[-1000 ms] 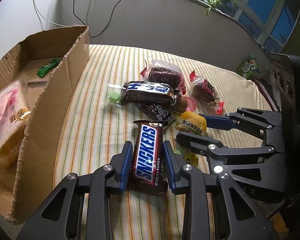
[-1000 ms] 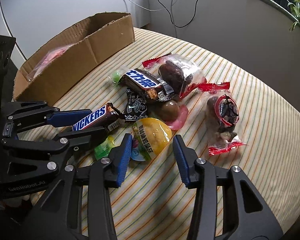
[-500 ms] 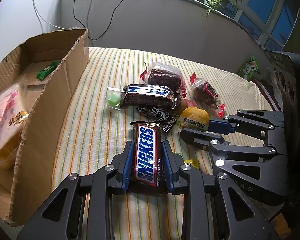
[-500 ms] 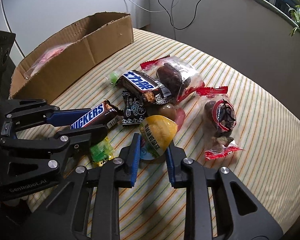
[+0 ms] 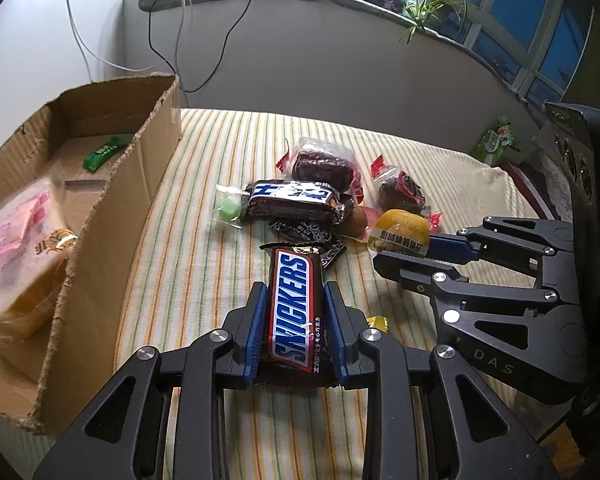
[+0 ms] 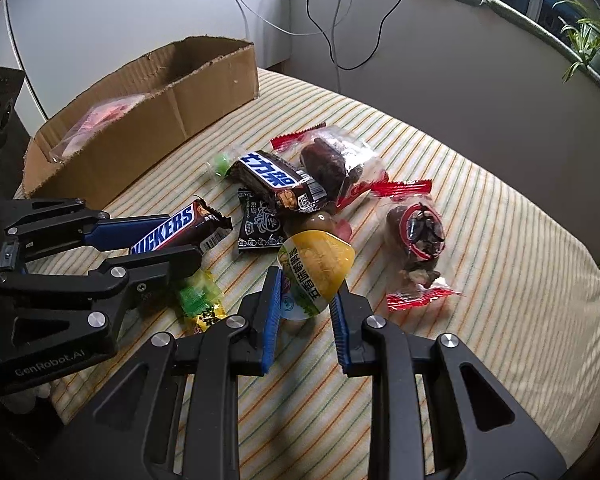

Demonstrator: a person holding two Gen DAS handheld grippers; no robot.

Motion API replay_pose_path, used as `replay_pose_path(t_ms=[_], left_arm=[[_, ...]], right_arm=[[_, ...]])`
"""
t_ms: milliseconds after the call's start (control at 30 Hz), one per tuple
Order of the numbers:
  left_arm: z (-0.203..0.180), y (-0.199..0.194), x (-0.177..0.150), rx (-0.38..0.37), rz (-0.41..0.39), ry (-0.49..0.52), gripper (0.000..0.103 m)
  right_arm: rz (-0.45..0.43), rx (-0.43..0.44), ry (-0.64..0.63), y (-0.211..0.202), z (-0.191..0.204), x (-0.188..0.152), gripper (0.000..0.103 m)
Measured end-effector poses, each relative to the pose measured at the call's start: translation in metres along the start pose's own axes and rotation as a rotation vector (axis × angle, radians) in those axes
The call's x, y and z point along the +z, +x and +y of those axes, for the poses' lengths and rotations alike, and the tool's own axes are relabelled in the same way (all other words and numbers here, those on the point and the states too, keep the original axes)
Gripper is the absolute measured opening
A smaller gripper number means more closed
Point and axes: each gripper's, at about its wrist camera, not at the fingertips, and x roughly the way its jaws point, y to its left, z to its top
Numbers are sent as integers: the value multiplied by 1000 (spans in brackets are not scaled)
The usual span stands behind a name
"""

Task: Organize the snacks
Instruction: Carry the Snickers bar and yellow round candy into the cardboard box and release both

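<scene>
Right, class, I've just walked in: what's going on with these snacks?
A person is sorting snacks with two handheld grippers. The left gripper has its jaws shut on a Snickers bar. The right gripper has just closed its jaws on a yellow jelly cup. Several wrapped snacks are piled on the striped cloth. The cardboard box beside them already holds a pink bread pack and a green candy.

Left gripper [image 5: 296, 328], right gripper [image 6: 306, 308] — both clamped, angled down.
</scene>
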Motion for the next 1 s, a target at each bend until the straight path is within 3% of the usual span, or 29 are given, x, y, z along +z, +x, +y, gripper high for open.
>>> replay_pose_path(t_ms=[400, 1000], left_arm=[[12, -35, 1, 6, -74, -11, 27], [79, -87, 9, 107, -180, -97, 27]], right_arm=[[-58, -10, 3, -33, 5, 6, 24], [-128, 54, 0, -37, 39, 70, 24]])
